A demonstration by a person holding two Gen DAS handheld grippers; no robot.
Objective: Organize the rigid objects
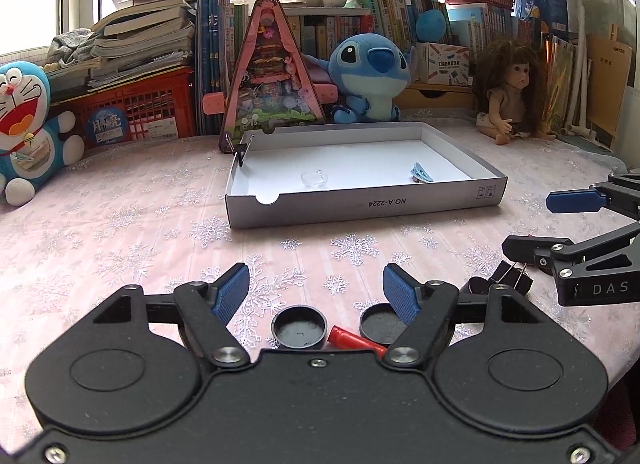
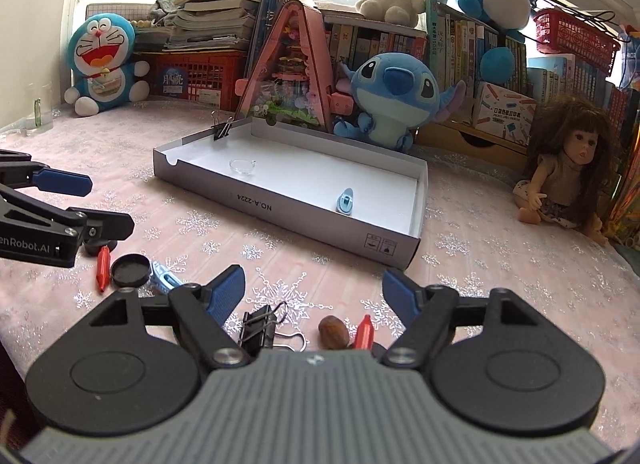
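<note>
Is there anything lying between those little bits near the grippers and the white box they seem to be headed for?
Nothing visible. Between the binder clip, nut and red peg under the right gripper and the box lies only bare tablecloth. The box wall is low.

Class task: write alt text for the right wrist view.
An open tool hovers over a binder clip, a nut and a red peg on a pink cloth; behind lies a shallow box.

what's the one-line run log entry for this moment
left gripper: open, empty | right gripper: open, empty | box: clear dish, blue clip inside | loose: binder clip, caps
</note>
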